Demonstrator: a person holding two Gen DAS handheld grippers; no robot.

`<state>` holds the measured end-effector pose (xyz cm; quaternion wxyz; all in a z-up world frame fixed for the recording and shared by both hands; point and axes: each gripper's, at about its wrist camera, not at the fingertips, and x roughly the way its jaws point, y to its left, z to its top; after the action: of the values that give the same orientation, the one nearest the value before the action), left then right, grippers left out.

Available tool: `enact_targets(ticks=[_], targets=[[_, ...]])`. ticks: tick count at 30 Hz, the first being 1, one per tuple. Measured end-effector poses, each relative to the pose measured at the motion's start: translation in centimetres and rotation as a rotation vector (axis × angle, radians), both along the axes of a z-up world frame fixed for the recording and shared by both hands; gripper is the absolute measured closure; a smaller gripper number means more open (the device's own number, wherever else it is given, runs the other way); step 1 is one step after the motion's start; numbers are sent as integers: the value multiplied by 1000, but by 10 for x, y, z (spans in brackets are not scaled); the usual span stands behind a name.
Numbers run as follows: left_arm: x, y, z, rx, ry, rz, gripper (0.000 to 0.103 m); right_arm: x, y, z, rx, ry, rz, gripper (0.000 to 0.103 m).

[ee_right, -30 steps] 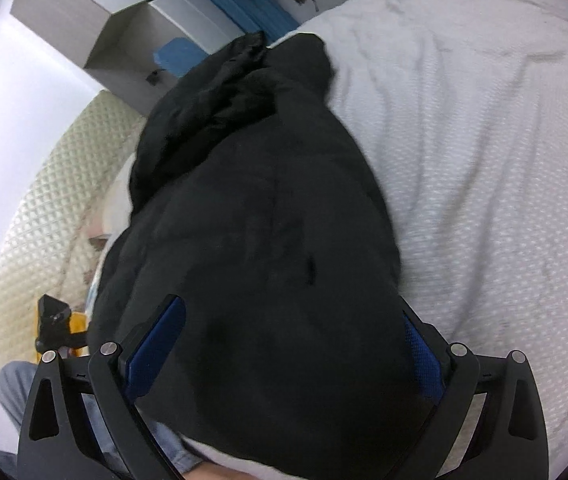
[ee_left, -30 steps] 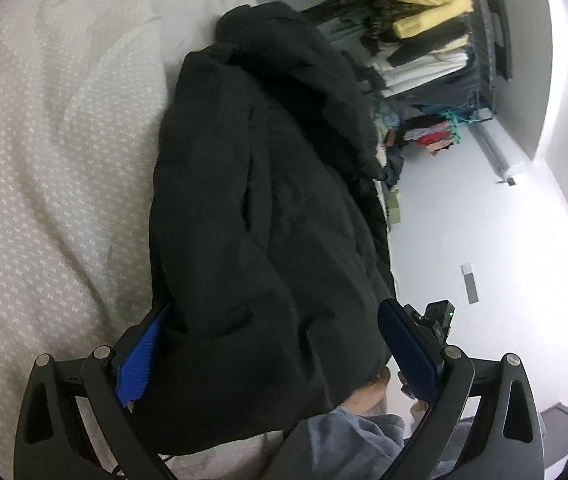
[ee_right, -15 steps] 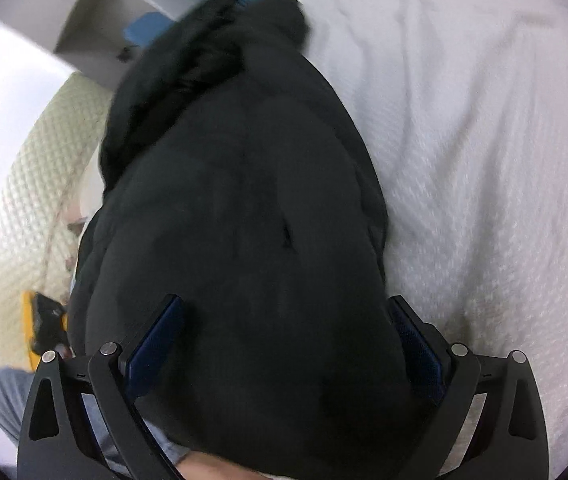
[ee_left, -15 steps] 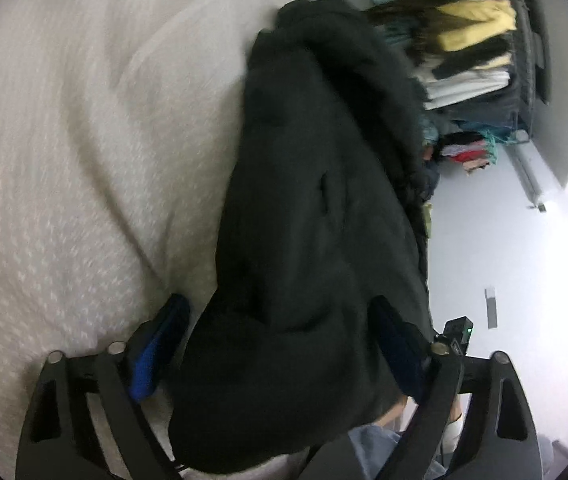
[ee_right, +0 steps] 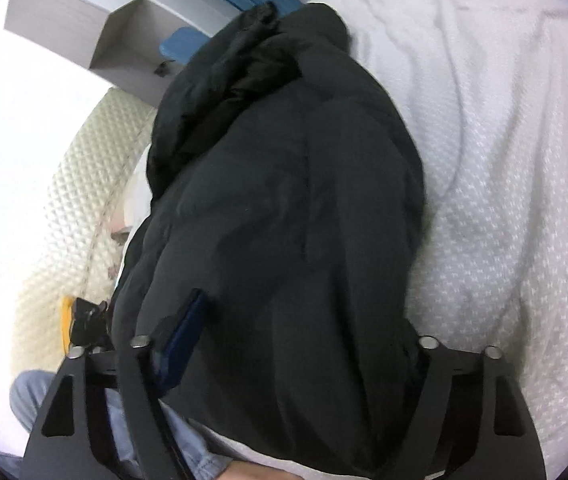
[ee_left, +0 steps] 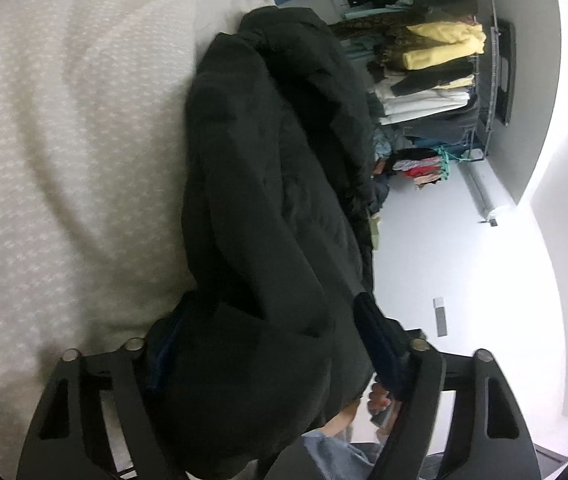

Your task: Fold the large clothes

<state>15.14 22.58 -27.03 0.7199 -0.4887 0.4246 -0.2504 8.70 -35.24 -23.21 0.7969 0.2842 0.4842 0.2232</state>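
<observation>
A bulky black jacket (ee_left: 275, 200) lies lengthwise on a white textured bedspread (ee_left: 63, 152), folded into a long narrow bundle. My left gripper (ee_left: 267, 332) straddles its near end, with the blue pads pressed into the fabric on both sides. In the right wrist view the same jacket (ee_right: 292, 220) fills the middle. My right gripper (ee_right: 304, 328) straddles its other end; the left blue pad (ee_right: 183, 328) shows, the right finger is buried under fabric. Both jaws stand wide around the thick bundle.
A clothes rack (ee_left: 436, 80) with stacked folded garments stands past the bed's right edge. A white headboard (ee_right: 83, 208) and grey shelves (ee_right: 95, 28) lie left in the right wrist view. The person's jeans (ee_left: 336, 456) are near the bed edge.
Both grippers' jaws have narrowed onto the jacket's ends, pads sinking into the fabric. The bundle has drawn narrower and shifted slightly in both views.
</observation>
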Motion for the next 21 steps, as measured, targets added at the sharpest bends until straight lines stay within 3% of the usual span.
enact_targets(ticks=[2, 4, 7, 10, 21], targets=[[4, -5, 1, -16, 11, -2, 48, -3, -1, 3, 14, -14, -8, 60], [6, -11, 4, 5, 26, -2, 59, -7, -1, 10, 20, -32, -4, 79], [6, -14, 11, 49, 55, 26, 78, -8, 2, 24, 2, -72, -4, 93], [-2, -8, 23, 57, 44, 68, 86, -18, -2, 45, 17, -152, -13, 97], [-34, 6, 89, 37, -53, 159, 88, -40, -7, 118, 44, -339, -50, 100]])
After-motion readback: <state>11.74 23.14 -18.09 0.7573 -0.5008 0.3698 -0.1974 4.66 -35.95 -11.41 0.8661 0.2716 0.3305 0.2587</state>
